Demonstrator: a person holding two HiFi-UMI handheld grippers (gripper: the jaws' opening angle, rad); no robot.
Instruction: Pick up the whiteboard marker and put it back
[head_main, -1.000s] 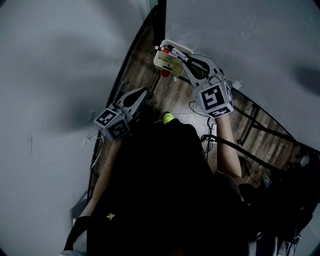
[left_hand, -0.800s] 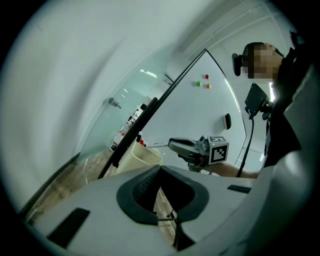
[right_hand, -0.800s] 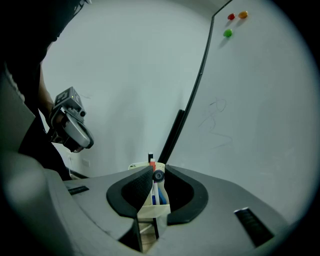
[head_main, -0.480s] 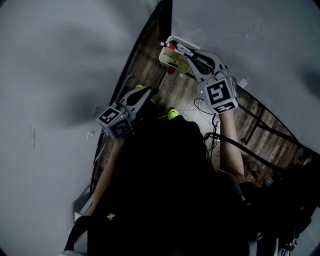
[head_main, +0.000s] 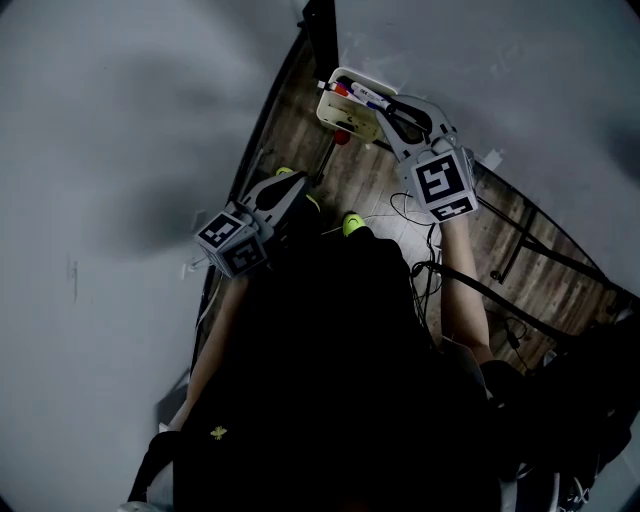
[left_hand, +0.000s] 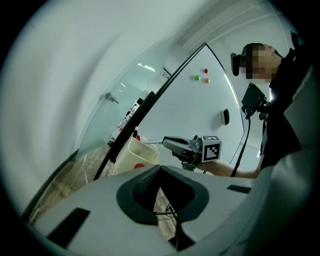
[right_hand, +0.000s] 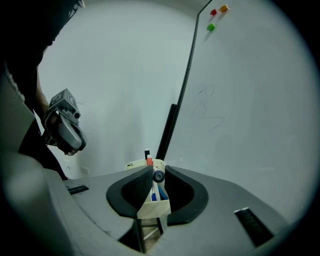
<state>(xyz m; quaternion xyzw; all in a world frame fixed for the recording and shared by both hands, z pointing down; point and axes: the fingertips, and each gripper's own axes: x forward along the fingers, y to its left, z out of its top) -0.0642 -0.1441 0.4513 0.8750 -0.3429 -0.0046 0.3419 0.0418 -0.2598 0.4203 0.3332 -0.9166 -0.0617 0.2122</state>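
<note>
Since a second earlier, the right gripper (head_main: 390, 110) has barely shifted, rolling only slightly above the cream holder (right_hand: 152, 209). The left gripper (left_hand: 160, 167) has kept its place on the near side of the holder.

Nearest in the head view is the person's dark clothing, with both forearms reaching toward the holder. The left gripper hangs well apart from the holder and points toward it over the wooden floor (head_main: 350, 185). Its fingertips meet, with nothing between them. Loose cables (head_main: 415, 215) lie on the floor, nearer to the person than the holder.

Farther on, the right gripper's fingers are drawn in narrow on the whiteboard marker (right_hand: 158, 175), pinching its barrel. In the right gripper view the marker is seen end-on, directly above the holder's open top. In the head view it stretches out over the holder's rim.

Other pens stand inside the holder, among them a blue pen (right_hand: 153, 197) and a red-capped pen (right_hand: 149, 160).

Just behind the holder rises the black edge (right_hand: 182, 85) of the whiteboard (right_hand: 240, 100). High above the holder, a red magnet (right_hand: 213, 12), an orange magnet (right_hand: 223, 8) and a green magnet (right_hand: 210, 27) sit on the board.
</note>
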